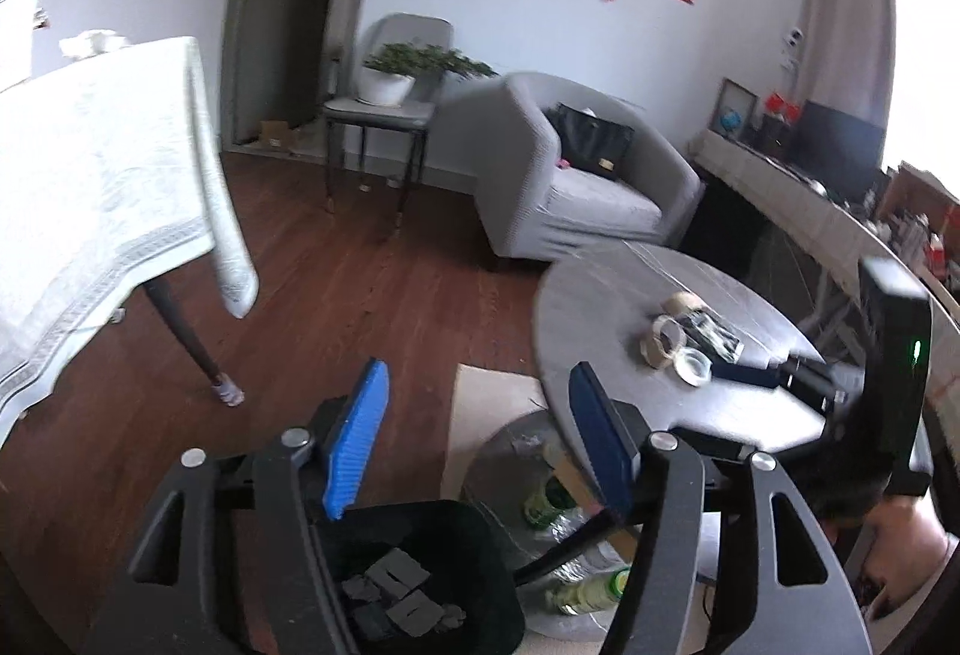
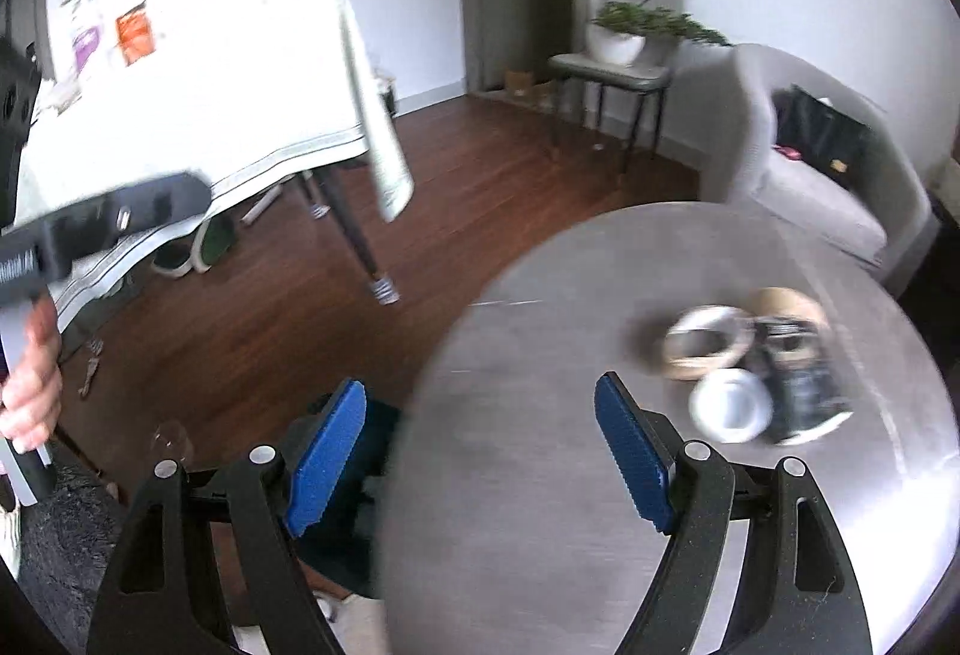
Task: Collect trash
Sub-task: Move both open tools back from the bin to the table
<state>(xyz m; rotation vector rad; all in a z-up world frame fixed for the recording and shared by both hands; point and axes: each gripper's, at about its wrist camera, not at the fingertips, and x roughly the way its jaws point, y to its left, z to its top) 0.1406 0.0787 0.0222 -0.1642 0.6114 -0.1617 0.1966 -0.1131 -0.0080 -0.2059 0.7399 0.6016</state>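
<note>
- Your left hand-held gripper (image 1: 474, 439) is spread wide with nothing between the blue pads. It hangs over the black bin (image 1: 420, 577) at the bottom centre of the left wrist view.
- Your right hand-held gripper (image 2: 480, 457) is equally wide and also empty. It sits over the near edge of the round grey tabletop (image 2: 540, 475), lower centre of the right wrist view.
- The bin already holds a few dark grey blocks (image 1: 399, 589); what they are made of can't be told.
- The likely trash is the cluster on the tabletop, right of centre in the right view: tape rolls (image 2: 708, 343), a white ring-shaped roll (image 2: 729, 406) and a dark crinkly packet (image 2: 804, 391). That view is motion-blurred, so the outlines are soft.
- Handling guess for the rolls: light and stiff, with smooth sides. Pinch across the wall through the centre hole, not around the outer diameter, where they may squirt out.
- Handling guess for the packet: light, soft and slippery film. Take a bunched edge, and expect it to sag and drag its neighbours, since the items lie touching.
- Bottles (image 1: 552, 499) lie under the tabletop on a lower shelf, lower centre of the left view, one greenish. They may be glass, so grip the body, not the neck.
- The black devices (image 1: 804, 379) at the right of the tabletop don't look like trash, so leave them.
</note>
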